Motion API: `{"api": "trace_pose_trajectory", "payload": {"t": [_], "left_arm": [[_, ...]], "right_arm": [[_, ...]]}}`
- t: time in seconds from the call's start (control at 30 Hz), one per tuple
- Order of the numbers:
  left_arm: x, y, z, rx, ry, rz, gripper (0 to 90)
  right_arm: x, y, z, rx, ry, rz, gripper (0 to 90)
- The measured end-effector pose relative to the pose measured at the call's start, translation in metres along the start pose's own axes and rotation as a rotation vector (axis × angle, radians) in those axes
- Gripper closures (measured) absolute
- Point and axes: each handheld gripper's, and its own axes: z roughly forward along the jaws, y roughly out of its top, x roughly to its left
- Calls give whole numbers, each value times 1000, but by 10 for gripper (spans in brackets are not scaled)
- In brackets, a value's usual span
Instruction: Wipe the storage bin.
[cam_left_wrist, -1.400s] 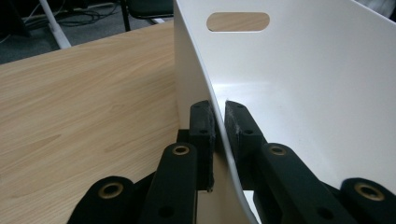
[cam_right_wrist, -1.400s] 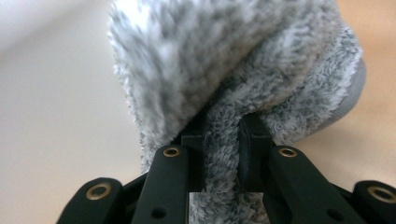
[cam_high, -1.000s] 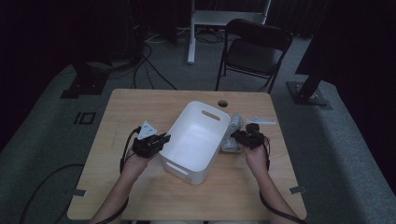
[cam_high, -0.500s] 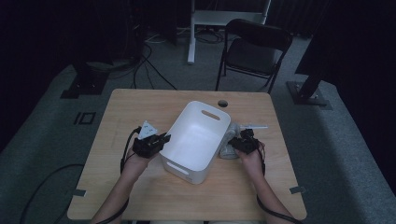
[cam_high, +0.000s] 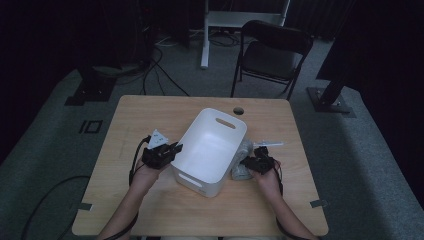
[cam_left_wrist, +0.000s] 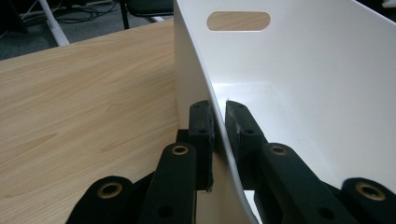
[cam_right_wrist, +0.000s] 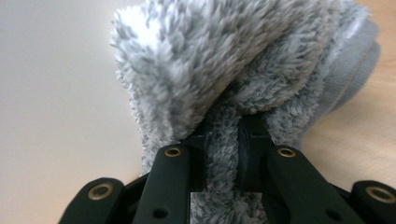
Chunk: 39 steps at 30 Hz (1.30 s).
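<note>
My left gripper (cam_left_wrist: 217, 116) is almost closed, and its two black jaws pinch the thin side wall of the white plastic bin with handle holes (cam_left_wrist: 299, 70). One jaw sits outside the wall and the other sits inside. My right gripper (cam_right_wrist: 223, 135) is almost closed too, and it squeezes a fold of the fluffy grey cloth (cam_right_wrist: 243, 60) between its jaws. From the high view, the bin (cam_high: 212, 147) sits in the middle of the light wooden table (cam_high: 150, 110), turned a bit on a slant. My left gripper (cam_high: 161, 152) is at the bin's left wall, and my right gripper (cam_high: 256, 162) is just beside the bin's right wall, with the cloth (cam_high: 242, 160) resting on the table, tucked between it and the bin. The left gripper view shows up close how the wall fits between the jaws, which looks tiny from up high. The right gripper view shows the soft fuzzy threads and a thicker grey edge on the cloth. The high view also shows a black folding chair (cam_high: 272, 55) behind the table.
</note>
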Motion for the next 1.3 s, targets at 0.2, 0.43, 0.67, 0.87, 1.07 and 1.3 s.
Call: {"api": "trace_pose_trajectory", "payload": {"t": [0.2, 0.43, 0.67, 0.87, 1.07, 1.3], "left_arm": [[-2, 0, 0, 2, 6, 2, 815], [-2, 0, 0, 0, 8, 2, 815], [-1, -1, 0, -2, -6, -2, 816], [-2, -1, 0, 4, -14, 6, 821], [-2, -1, 0, 4, -12, 5, 821], [-2, 0, -1, 14, -20, 22, 832]], "right_arm": [[15, -9, -8, 6, 46, -26, 771], [37, -22, -22, 10, 121, -70, 769], [65, -25, -57, -71, 219, -130, 766], [90, -31, -80, -115, 271, -186, 763], [116, -43, -89, -106, 323, -248, 761], [130, -47, -75, -78, 254, -314, 761]]}}
